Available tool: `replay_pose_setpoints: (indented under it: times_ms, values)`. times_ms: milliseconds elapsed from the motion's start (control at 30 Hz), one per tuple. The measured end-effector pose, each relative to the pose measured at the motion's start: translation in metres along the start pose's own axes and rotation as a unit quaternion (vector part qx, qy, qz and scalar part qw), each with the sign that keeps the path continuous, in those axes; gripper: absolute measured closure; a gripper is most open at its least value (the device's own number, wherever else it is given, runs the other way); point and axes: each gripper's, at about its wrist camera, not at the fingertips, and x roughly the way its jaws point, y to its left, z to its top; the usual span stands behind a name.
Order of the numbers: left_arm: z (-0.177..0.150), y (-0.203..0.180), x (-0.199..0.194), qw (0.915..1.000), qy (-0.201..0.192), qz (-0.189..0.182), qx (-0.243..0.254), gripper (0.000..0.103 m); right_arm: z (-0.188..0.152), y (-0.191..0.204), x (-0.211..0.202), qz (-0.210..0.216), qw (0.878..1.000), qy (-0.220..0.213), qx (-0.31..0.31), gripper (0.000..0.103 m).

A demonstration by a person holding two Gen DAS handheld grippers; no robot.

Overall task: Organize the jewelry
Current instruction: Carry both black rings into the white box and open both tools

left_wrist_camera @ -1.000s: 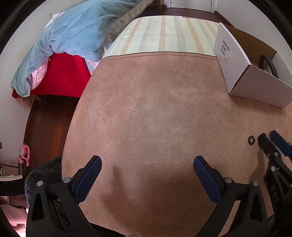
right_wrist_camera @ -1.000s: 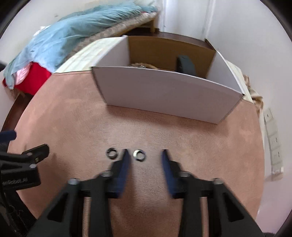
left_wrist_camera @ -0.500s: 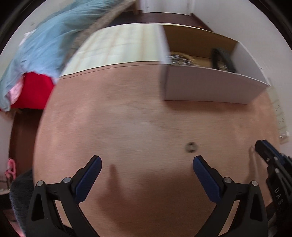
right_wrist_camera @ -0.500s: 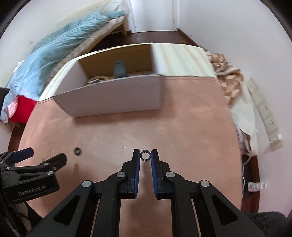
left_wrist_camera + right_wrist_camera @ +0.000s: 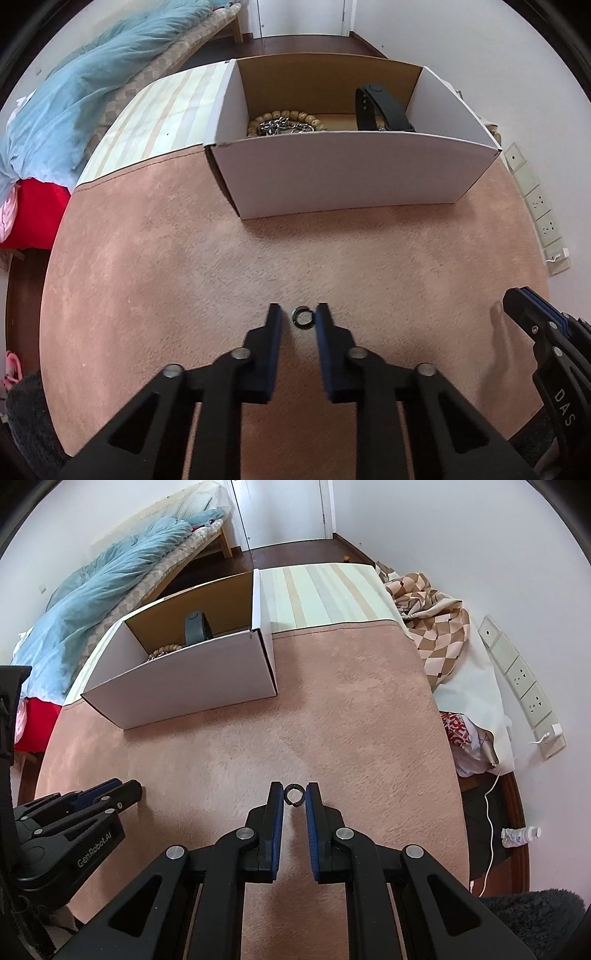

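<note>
- The right gripper (image 5: 294, 794) pinches a small dark ring (image 5: 294, 795) between its blue-padded fingertips; the ring stands upright in the grip, above the pink carpet (image 5: 351, 709).
- The left gripper (image 5: 300, 316) has its fingers drawn narrow around a second dark ring (image 5: 303, 318), which lies flat on the carpet between the tips. A thin gap shows on the left side of this ring; on the right side contact cannot be judged.
- A white cardboard box (image 5: 351, 173) with a brown interior sits on the carpet beyond both grippers, open at the top.
- Inside the box lie a beaded bracelet (image 5: 286, 117), a metal chain (image 5: 280, 126) and a black wristband (image 5: 380, 107) leaning against the back wall.
- A blue blanket (image 5: 74, 96) is heaped on the bed at the left.
- White wall sockets (image 5: 517, 679) line the wall at the right.
</note>
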Motion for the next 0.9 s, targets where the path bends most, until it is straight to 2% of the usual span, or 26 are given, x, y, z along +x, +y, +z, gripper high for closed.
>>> replay_pose_setpoints:
  times_ms: [267,467,600,700,833,900]
  values:
    - [-0.001,-0.001,-0.009,0.9998,-0.017,-0.008,0.005,0.093,0.000,-0.001,-0.010,0.007,1.000,-0.008,0.008,0.090]
    - [0.009,-0.002,-0.045,0.9986,-0.041,-0.032,0.007,0.093,0.020,0.003,-0.031,0.035,0.999,-0.025,0.012,0.090]
    - [0.040,0.005,-0.069,0.9964,-0.055,-0.064,0.005,0.093,0.052,0.010,-0.042,0.062,0.997,-0.040,0.010,0.090]
    - [0.076,0.020,-0.065,0.9939,-0.039,-0.103,-0.006,0.093,0.086,0.018,-0.041,0.087,0.995,-0.043,0.009,0.090]
    - [0.116,0.027,-0.052,0.9941,-0.026,-0.105,-0.004,0.093,0.126,0.027,-0.018,0.105,0.994,-0.021,0.005,0.090]
    - [0.132,0.027,-0.044,0.9942,-0.017,-0.106,0.000,0.093,0.143,0.031,0.001,0.101,0.995,0.005,-0.002,0.090]
